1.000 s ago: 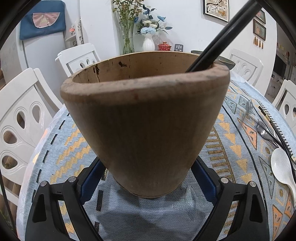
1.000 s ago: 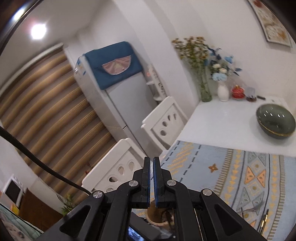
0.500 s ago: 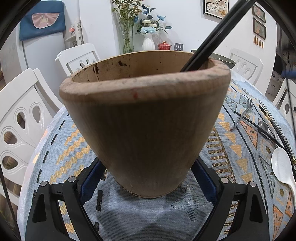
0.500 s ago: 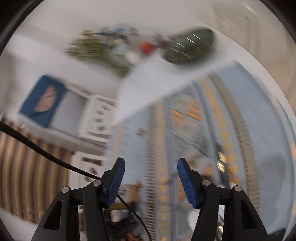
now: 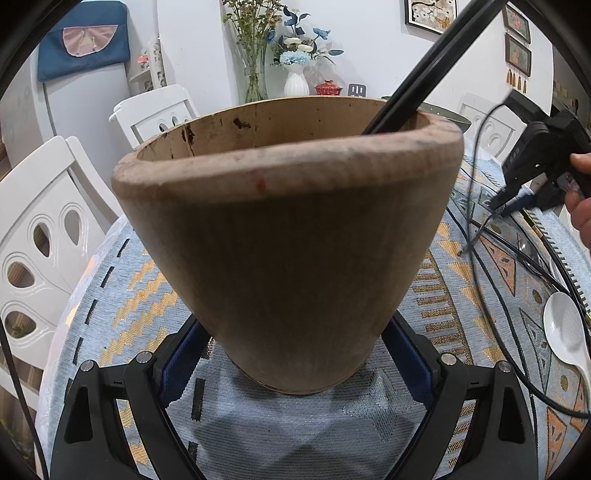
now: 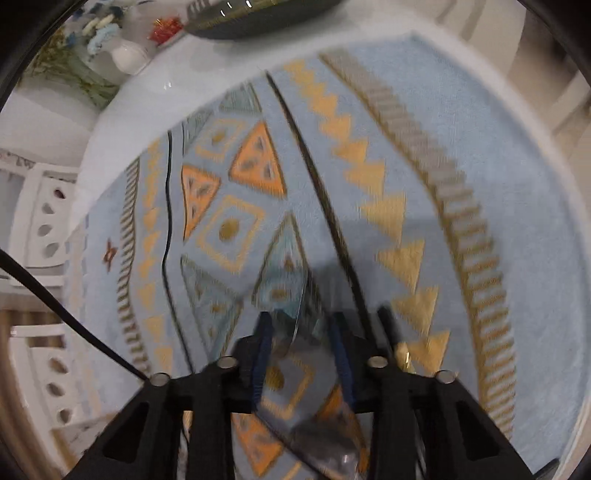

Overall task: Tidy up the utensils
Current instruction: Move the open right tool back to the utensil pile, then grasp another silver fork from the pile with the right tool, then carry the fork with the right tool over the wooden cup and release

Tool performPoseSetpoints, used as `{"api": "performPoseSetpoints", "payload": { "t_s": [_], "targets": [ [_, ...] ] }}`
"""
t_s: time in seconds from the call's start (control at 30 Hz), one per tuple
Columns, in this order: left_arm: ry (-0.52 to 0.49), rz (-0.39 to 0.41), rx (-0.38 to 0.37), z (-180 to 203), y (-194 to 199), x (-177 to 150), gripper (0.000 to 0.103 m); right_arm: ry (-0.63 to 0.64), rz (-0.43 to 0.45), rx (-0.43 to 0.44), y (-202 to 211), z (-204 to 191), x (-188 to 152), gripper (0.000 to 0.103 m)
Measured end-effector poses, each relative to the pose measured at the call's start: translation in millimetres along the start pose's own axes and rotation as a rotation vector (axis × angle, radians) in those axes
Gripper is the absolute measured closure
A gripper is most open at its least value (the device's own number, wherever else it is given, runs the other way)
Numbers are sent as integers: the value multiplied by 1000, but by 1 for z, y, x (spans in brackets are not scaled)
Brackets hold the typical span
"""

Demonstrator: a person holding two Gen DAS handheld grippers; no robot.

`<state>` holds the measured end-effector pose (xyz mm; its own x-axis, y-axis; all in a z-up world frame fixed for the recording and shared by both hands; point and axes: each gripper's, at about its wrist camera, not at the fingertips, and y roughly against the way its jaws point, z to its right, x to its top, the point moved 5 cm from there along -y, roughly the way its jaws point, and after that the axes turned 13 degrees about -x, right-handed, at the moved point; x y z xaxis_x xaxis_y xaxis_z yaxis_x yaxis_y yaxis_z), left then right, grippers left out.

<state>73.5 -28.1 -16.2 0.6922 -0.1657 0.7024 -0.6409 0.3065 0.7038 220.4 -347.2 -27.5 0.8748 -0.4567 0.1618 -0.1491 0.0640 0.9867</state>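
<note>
Left gripper [image 5: 295, 354] clamped on upright wooden holder [image 5: 288, 236] on patterned tablecloth [image 5: 110, 295], 2 black chopsticks [image 5: 424, 81] leaning up-right inside, right gripper [image 6: 301, 354] jaws just closing, narrowly apart around a blurred, probably metal utensil [image 6: 295, 321] lying lengthwise between them.

I see a white tabletop [image 6: 122, 110] covered by a pale blue cloth [image 5: 110, 295] with gold zigzags and orange triangles. On the cloth stands a wooden cup [image 5: 288, 240], upright. To its right lie a white spoon [image 5: 563, 332], a metal spoon [image 5: 524, 245] and black chopsticks [image 5: 506, 240]. On the bare white part beyond sit a dark green bowl [image 6: 258, 16] and a white vase [image 5: 296, 83].
</note>
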Motion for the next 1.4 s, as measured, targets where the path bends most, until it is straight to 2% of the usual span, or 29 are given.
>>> {"api": "performPoseSetpoints", "payload": {
  "t_s": [0.03, 0.13, 0.37, 0.47, 0.6, 0.7, 0.8, 0.9, 1.13, 1.3, 1.4],
  "targets": [
    [0, -1, 0, 0, 0, 0, 9, 32, 21, -23, 1, -5, 2, 98],
    [3, -2, -4, 0, -1, -1, 9, 58, 55, -63, 3, -7, 3, 98],
    [4, -2, -5, 0, -1, -1, 9, 32, 125, 9, 41, 21, -5, 99],
    [4, -3, -4, 0, -1, -1, 9, 44, 183, 36, 68, 27, -6, 99],
    [4, -2, -5, 0, -1, -1, 9, 79, 226, 12, 83, 28, -4, 100],
    [5, -2, -5, 0, -1, -1, 9, 62, 242, 1, 87, 22, -2, 100],
    [4, -2, -4, 0, -1, 0, 9, 43, 275, 8, 99, 33, -3, 100],
    [4, -2, -4, 0, -1, -1, 9, 43, 329, 55, 115, 26, -5, 100],
    [4, -2, -4, 0, -1, -1, 9, 93, 535, 163, 206, 8, -11, 100],
    [4, -3, -4, 0, -1, -1, 9, 164, 645, 271, 274, -26, -21, 100],
    [5, -2, -5, 0, -1, -1, 9, 221, 672, 341, 303, -50, -32, 100]
  ]
}}
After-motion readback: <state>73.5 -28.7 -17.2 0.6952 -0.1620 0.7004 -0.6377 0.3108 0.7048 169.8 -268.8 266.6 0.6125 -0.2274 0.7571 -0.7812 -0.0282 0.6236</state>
